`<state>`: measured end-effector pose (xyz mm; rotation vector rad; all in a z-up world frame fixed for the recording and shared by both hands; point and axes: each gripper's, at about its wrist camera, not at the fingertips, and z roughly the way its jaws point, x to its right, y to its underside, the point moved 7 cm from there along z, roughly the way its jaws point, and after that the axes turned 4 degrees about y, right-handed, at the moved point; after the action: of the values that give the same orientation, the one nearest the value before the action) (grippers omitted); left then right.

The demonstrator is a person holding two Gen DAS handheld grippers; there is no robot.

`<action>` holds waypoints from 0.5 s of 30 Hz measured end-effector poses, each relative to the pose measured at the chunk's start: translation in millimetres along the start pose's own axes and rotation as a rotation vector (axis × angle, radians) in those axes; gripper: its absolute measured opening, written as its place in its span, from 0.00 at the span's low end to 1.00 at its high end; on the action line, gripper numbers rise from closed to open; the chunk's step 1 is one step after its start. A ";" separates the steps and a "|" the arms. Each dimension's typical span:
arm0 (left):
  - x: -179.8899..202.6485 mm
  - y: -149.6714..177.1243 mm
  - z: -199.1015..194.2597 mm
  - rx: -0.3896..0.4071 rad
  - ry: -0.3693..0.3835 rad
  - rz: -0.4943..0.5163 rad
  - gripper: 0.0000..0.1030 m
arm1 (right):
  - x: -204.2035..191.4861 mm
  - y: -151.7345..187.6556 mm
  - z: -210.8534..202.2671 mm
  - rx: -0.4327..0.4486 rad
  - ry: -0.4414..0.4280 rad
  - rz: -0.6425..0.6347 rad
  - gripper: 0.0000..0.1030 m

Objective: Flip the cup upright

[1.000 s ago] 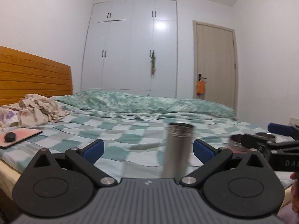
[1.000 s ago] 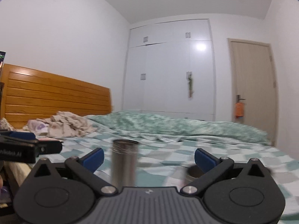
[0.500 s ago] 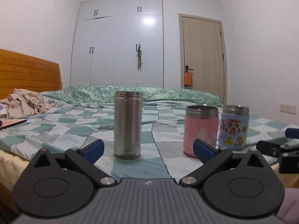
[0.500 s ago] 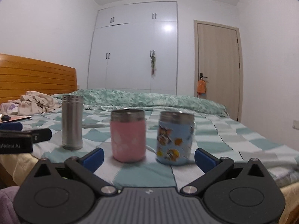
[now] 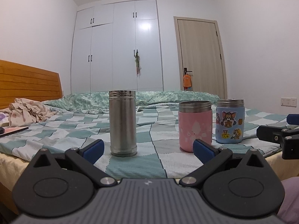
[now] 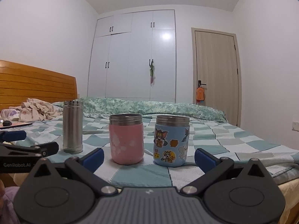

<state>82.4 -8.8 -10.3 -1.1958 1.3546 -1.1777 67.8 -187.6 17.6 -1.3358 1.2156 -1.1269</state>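
Three cups stand in a row near the front edge of the bed: a tall steel cup (image 5: pixel 122 123), a pink cup (image 5: pixel 195 126) and a blue cartoon cup (image 5: pixel 230 121). All stand with threaded rims up. They show in the right wrist view too: steel (image 6: pixel 72 127), pink (image 6: pixel 126 138), blue (image 6: pixel 172 141). My left gripper (image 5: pixel 148 149) is open and empty, short of the steel cup. My right gripper (image 6: pixel 149 155) is open and empty, short of the pink and blue cups.
The bed (image 5: pixel 74 128) has a green checked sheet, a rolled quilt (image 5: pixel 149 98) at the back and crumpled clothes (image 5: pixel 28 112) at left. A wooden headboard (image 5: pixel 28 82), a wardrobe (image 5: pixel 119 52) and a door (image 5: pixel 200 56) stand behind.
Both grippers have pulled back and turned right, so all three cups came into view ahead. In the last half second they settled with little further movement.
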 end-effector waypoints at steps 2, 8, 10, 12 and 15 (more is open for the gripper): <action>-2.1 0.5 -0.8 0.001 0.002 -0.007 1.00 | -0.1 0.0 -0.6 0.002 0.001 -0.003 1.00; -3.6 0.8 0.3 0.002 0.002 -0.020 1.00 | -1.7 1.0 -0.8 0.004 0.000 -0.008 1.00; -4.5 0.7 -0.3 0.003 0.003 -0.023 1.00 | -1.8 1.0 -0.8 0.004 0.000 -0.008 1.00; -5.5 0.8 -0.9 0.004 0.003 -0.026 1.00 | -2.3 0.9 -0.5 0.004 0.000 -0.010 1.00; -5.8 0.9 -1.3 0.005 0.005 -0.027 1.00 | -2.3 1.2 -0.3 0.004 -0.001 -0.012 1.00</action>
<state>81.5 -2.9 -10.7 -1.2115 1.3423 -1.2034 67.2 -185.4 16.4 -1.3414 1.2055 -1.1366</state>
